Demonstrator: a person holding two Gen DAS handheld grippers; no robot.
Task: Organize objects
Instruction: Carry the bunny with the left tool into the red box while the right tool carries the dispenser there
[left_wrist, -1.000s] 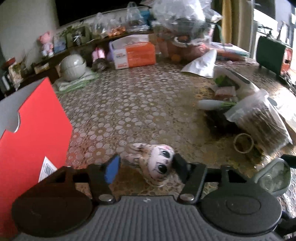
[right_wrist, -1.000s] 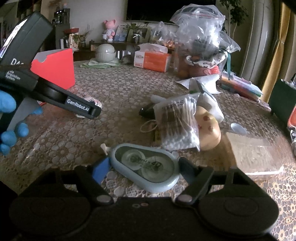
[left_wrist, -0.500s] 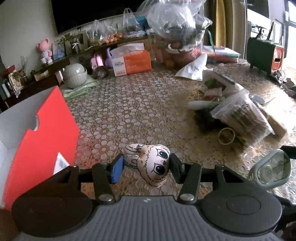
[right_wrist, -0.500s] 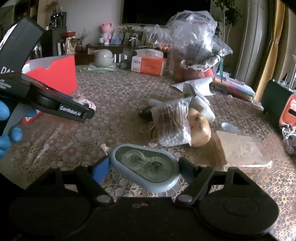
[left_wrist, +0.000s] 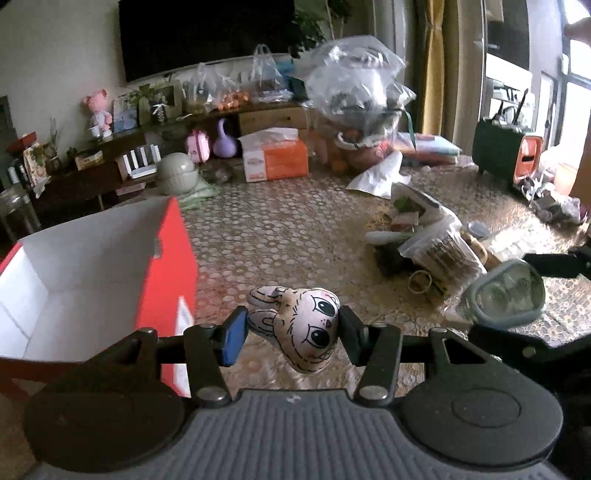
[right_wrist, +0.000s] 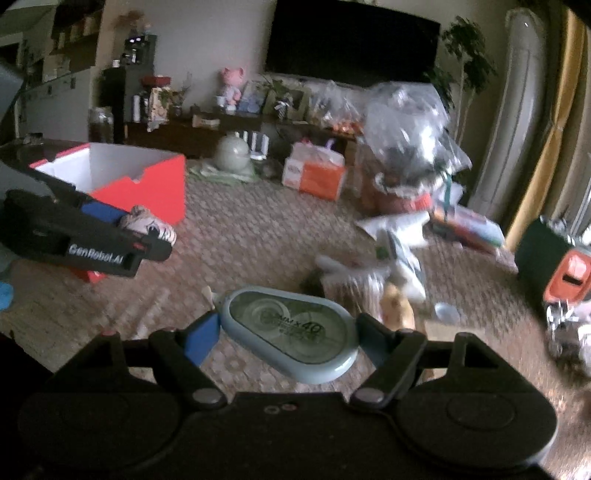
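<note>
The left claw (left_wrist: 291, 328) grips a bunny toy (left_wrist: 295, 325) beside the red box (left_wrist: 177, 258). The right claw (right_wrist: 288, 332) clamps a tape dispenser (right_wrist: 291, 332) above the worktop (right_wrist: 258, 236).

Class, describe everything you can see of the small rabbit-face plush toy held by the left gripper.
The small rabbit-face plush toy looks like soft, padded pale pink fabric printed with black outlines, two big dark eyes and folded ears. It hangs clear of the patterned table, face forward and tilted, ears towards the blue-padded side. The left gripper has its jaws closed on the toy's two sides; nothing else touches it. The open red cardboard box stands to its left.
</note>
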